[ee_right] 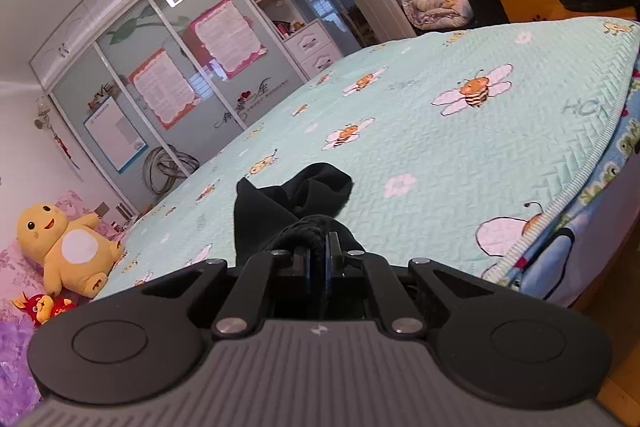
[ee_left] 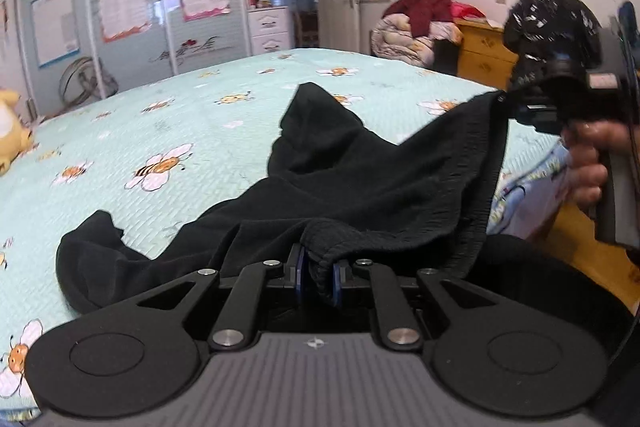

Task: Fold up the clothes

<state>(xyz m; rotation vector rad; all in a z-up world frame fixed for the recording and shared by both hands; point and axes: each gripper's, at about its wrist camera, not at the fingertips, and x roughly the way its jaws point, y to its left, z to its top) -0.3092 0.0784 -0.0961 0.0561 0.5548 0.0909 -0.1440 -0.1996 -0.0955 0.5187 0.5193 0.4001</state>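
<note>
Black garment [ee_left: 360, 179]: a dark, ribbed-waist piece of clothing, strung between the two tools at the near edge of the bed [ee_left: 180, 115]; its waistband is lifted off the quilt, the rest trails back across the bed, with one end lying flat toward the plush-toy side and a peak of cloth rising toward the bed's middle.

Left tool [ee_left: 318, 277]: nearly closed, its blue pads pinching a bunched fold of the garment's ribbed waistband, just above the near edge of the bed.

Right tool [ee_right: 319, 259]: squeezed almost fully together on the other end of the waistband; from the left wrist view it sits off the bed's right side, with the cloth stretched taut up to it.

Right hand [ee_left: 592, 163]: fingers wrapped round the right tool's handle, beside the bed's right edge.

Bed: covered by a pale green quilt printed with bees and white flowers.

Yellow plush toy [ee_right: 68, 247]: sitting at the far left side of the bed, on pink bedding.

Wardrobe [ee_left: 120, 7]: beyond the bed, glass sliding doors with posters stuck on them.

Wooden dresser [ee_left: 484, 55]: past the bed's far right corner, clothes heaped near it.

Person [ee_left: 552, 23]: in a shiny black jacket, standing at the dresser, back to the bed.
</note>
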